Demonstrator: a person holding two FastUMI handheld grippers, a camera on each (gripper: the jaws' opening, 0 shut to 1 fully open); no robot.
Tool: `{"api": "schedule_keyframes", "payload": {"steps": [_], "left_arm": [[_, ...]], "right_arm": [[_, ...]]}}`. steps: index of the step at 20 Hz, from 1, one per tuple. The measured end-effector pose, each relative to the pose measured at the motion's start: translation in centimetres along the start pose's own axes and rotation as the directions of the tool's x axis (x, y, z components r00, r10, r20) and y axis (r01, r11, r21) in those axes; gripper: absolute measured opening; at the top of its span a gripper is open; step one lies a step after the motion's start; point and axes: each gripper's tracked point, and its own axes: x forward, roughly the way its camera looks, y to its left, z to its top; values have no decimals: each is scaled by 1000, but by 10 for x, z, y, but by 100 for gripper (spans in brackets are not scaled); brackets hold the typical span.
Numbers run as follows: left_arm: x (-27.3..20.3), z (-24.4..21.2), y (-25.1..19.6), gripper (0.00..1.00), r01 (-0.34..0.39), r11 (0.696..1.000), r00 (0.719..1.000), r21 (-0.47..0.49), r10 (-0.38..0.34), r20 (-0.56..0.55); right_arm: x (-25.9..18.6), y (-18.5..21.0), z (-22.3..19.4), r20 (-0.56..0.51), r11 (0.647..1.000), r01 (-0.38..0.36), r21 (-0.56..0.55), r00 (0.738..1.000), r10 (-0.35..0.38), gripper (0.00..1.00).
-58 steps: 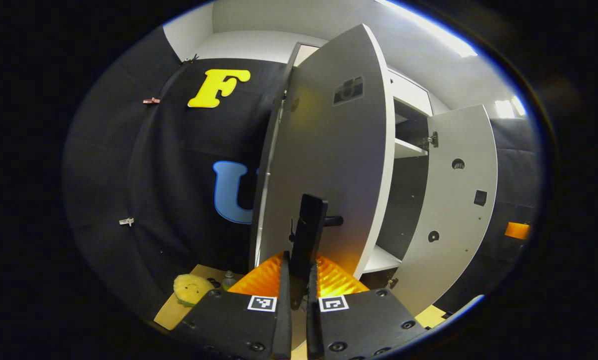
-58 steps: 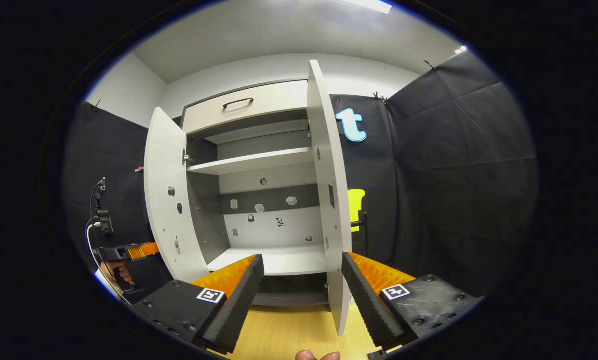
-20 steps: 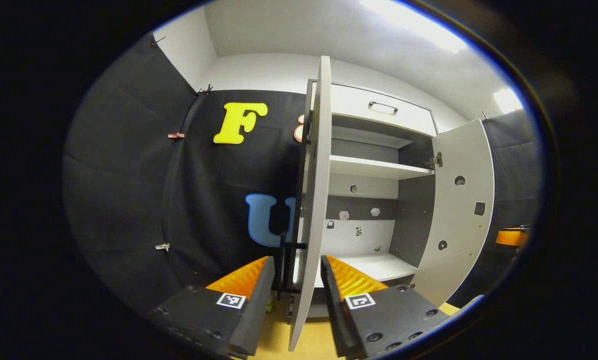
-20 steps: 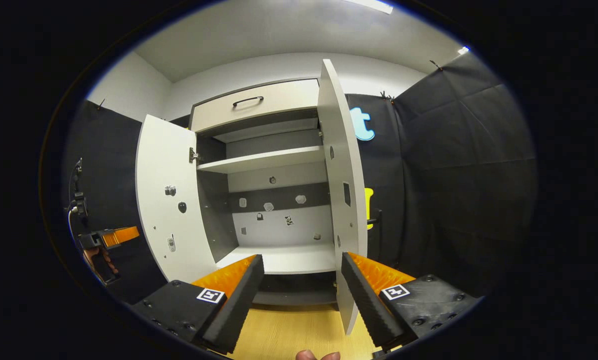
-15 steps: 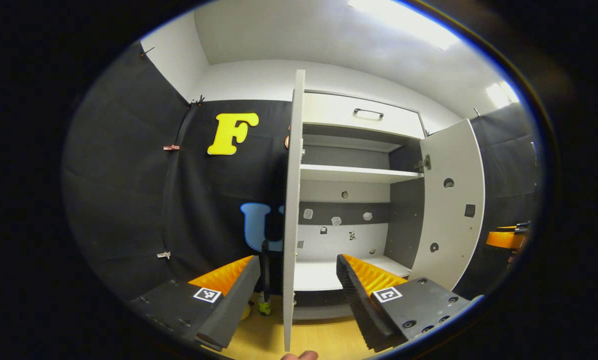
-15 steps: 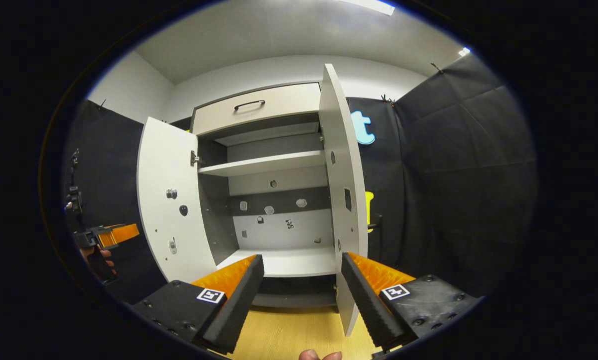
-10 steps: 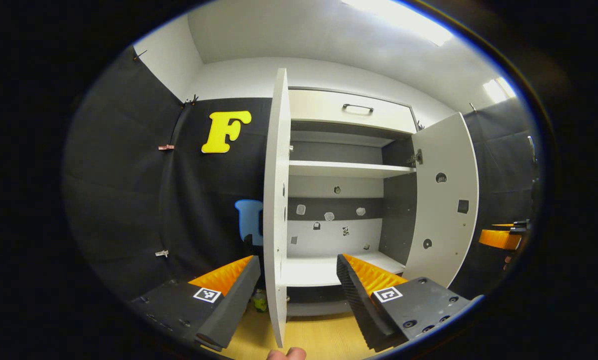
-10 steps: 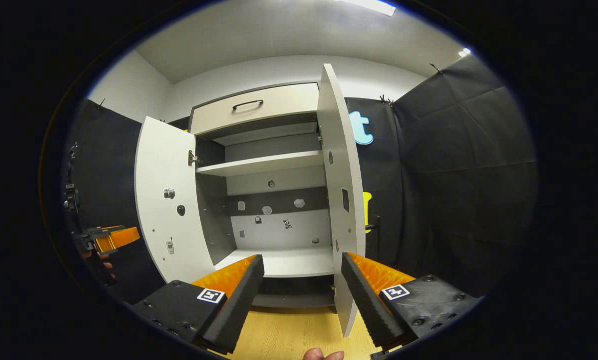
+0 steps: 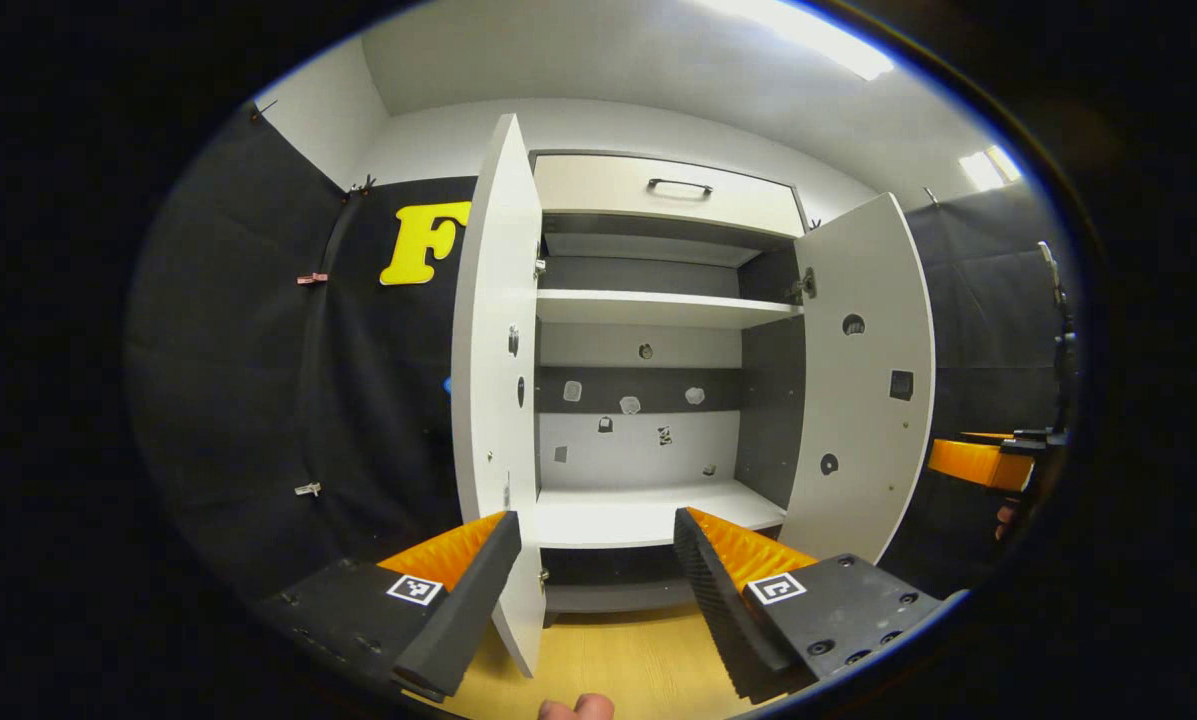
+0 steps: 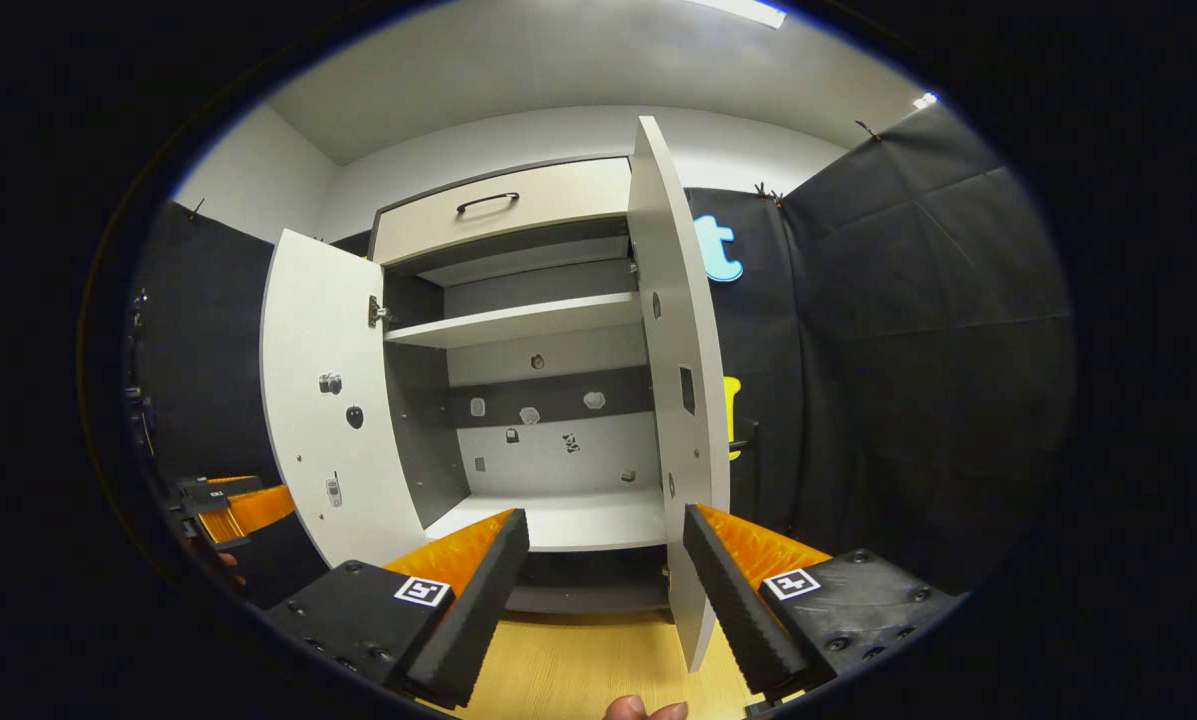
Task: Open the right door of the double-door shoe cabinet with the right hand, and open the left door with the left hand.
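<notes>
The shoe cabinet (image 9: 658,300) stood in front of you against the booth's dark wall, and both of its doors hung wide open. In the left gripper view the left door (image 9: 493,380) stood at the cabinet's left side, turned almost edge-on, its lower corner reaching down between your gripper's fingers. The right door (image 9: 863,370) stood swung out at the cabinet's right side, inner face toward you, with a few small round holes and a dark square fitting on it. In the right gripper view the same pair showed reversed in angle: the left door (image 10: 323,400) broad-faced, the right door (image 10: 683,400) nearly edge-on.

Above the open compartment sat a closed drawer (image 9: 668,185) with a dark handle (image 9: 680,185). Inside the cabinet a single shelf (image 9: 658,305) crossed near the top, and the bottom board (image 9: 638,510) lay bare. Small fittings dotted the back panel.

Your left gripper (image 9: 593,585) hung in front of the cabinet with its fingers spread apart and gripping nothing. Your right gripper (image 10: 603,590) was likewise spread wide, holding nothing, in front of the cabinet's bottom board. A light wooden floor (image 10: 568,670) ran below the cabinet.
</notes>
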Motion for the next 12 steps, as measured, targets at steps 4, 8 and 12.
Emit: {"api": "schedule_keyframes", "payload": {"steps": [4,8,12], "left_arm": [[-2,-5,-12,95,18,1000,1000,17,-18,-5],[-4,-7,-21,95,35,999,999,16,-35,-2],[-5,-6,-22,95,49,999,999,14,-49,-3]], "right_arm": [[-1,2,0,-2,1000,-17,-1,1000,17,98],[-2,3,0,3,1000,-25,-14,1000,25,98],[-2,5,0,2,999,-33,-18,999,33,98]]}}
